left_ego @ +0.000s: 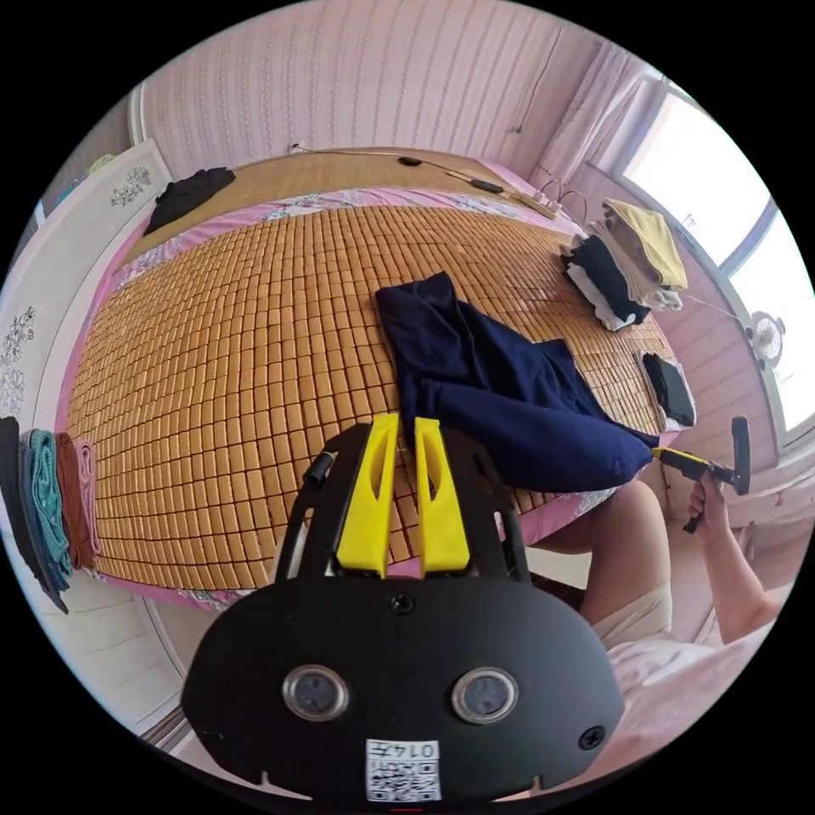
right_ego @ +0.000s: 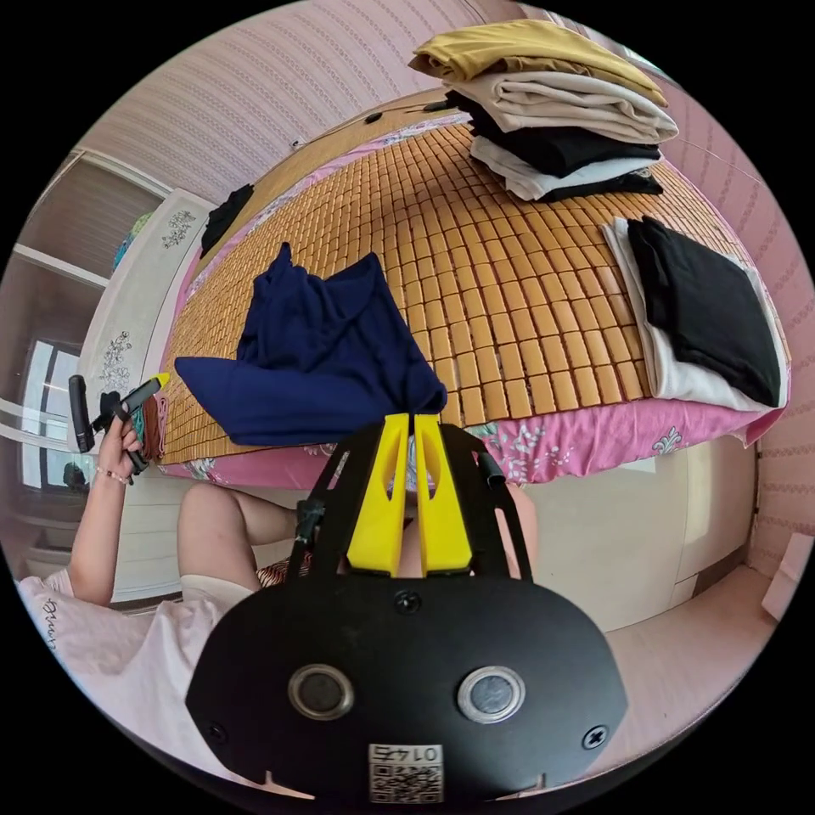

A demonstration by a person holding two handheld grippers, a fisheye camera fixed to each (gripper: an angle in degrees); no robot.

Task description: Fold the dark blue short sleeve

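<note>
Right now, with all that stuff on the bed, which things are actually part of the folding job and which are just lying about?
Part of the job:
- dark blue shirt, crumpled near the bed's edge
- left hand-held gripper, at the shirt's edge
- right hand-held gripper, at its corner

Just lying about:
- pile of folded clothes
- folded black and white clothes
- black garment at the far end
- fan

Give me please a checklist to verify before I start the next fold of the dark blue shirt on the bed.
1. Right gripper holds a corner of the dark blue shirt: ok, the cloth is drawn to a point at its tips.
2. Left gripper holds the shirt: cannot tell, its tips sit at the shirt's edge.
3. Shirt lies flat: not ok, it is bunched.
4. Bare bamboo mat beyond the shirt: ok.
5. Folded stack apart from the shirt: ok.
</note>
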